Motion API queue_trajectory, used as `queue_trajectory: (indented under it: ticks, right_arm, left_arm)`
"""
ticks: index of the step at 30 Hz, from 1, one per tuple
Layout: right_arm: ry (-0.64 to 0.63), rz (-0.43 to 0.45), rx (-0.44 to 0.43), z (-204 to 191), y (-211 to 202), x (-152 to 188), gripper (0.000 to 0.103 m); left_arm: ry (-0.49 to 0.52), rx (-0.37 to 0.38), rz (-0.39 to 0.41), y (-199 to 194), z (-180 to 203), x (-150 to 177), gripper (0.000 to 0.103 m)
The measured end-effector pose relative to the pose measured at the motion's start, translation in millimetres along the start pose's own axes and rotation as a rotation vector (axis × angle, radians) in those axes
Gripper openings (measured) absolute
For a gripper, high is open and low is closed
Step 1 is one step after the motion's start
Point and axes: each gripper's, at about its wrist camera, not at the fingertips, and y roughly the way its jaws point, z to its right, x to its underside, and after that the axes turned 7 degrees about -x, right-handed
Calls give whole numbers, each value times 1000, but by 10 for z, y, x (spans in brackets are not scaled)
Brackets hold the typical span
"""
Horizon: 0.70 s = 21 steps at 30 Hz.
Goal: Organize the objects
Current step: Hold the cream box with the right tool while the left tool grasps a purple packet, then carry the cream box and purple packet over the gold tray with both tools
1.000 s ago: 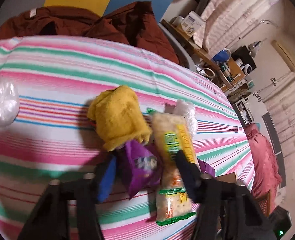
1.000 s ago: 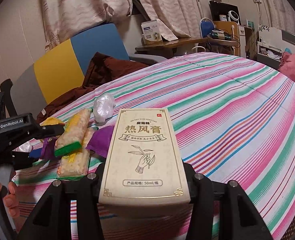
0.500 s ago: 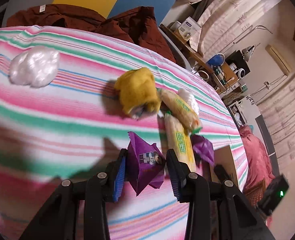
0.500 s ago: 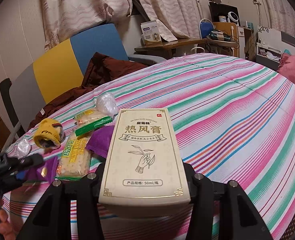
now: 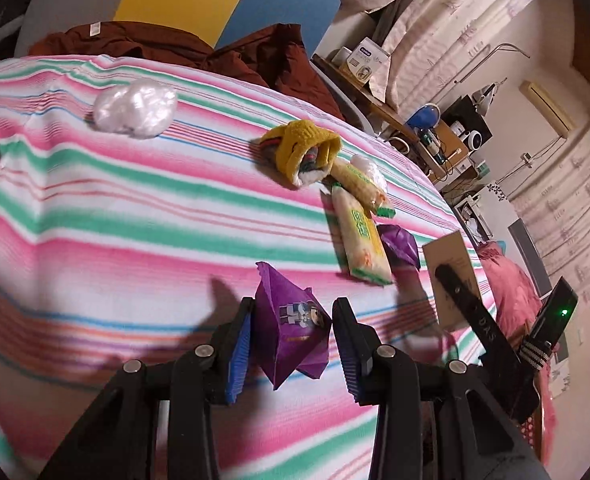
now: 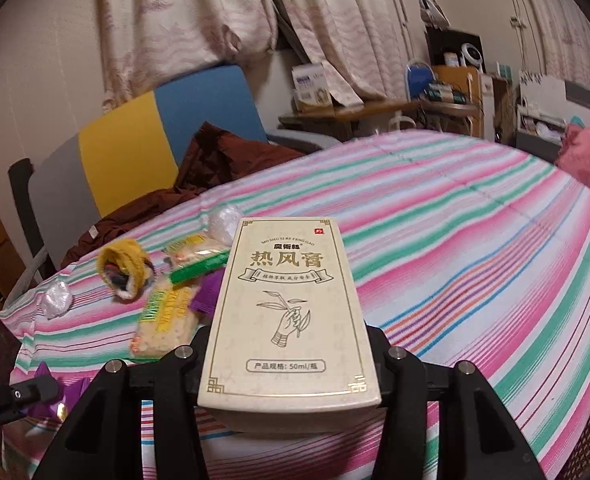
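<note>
My left gripper (image 5: 291, 344) is shut on a purple snack packet (image 5: 291, 328) and holds it above the striped tablecloth (image 5: 115, 216). My right gripper (image 6: 289, 344) is shut on a beige box with Chinese print (image 6: 289, 308); the box (image 5: 451, 276) also shows at the right of the left wrist view. On the cloth lie a yellow knitted roll (image 5: 303, 152), two cracker packs (image 5: 359, 236), a second purple packet (image 5: 399, 244) and a clear plastic wad (image 5: 135, 108). The roll (image 6: 125, 268) and cracker packs (image 6: 167, 316) show left of the box.
A dark red garment (image 5: 199, 48) lies over a chair with a yellow and blue back (image 6: 151, 132) at the table's far edge. A cluttered wooden desk (image 6: 375, 112) stands behind. A pink cushion (image 6: 587, 152) is at the right edge.
My left gripper closed on the purple packet, lifted it and drew back from the pile of snacks. My right gripper has kept hold of the beige box, nearly still.
</note>
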Motion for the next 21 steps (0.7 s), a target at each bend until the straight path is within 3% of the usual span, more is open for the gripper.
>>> queue_trajectory:
  ticks: [10,21]
  right_arm:
    - [-109,21,-14,-283,-140,39,51]
    - [-126,-64,-105,-578,-224,266,51]
  left_arm:
    - [-23,31,12,-426,-179,228,39]
    - [-1,62,100,-1038,-278,380,39]
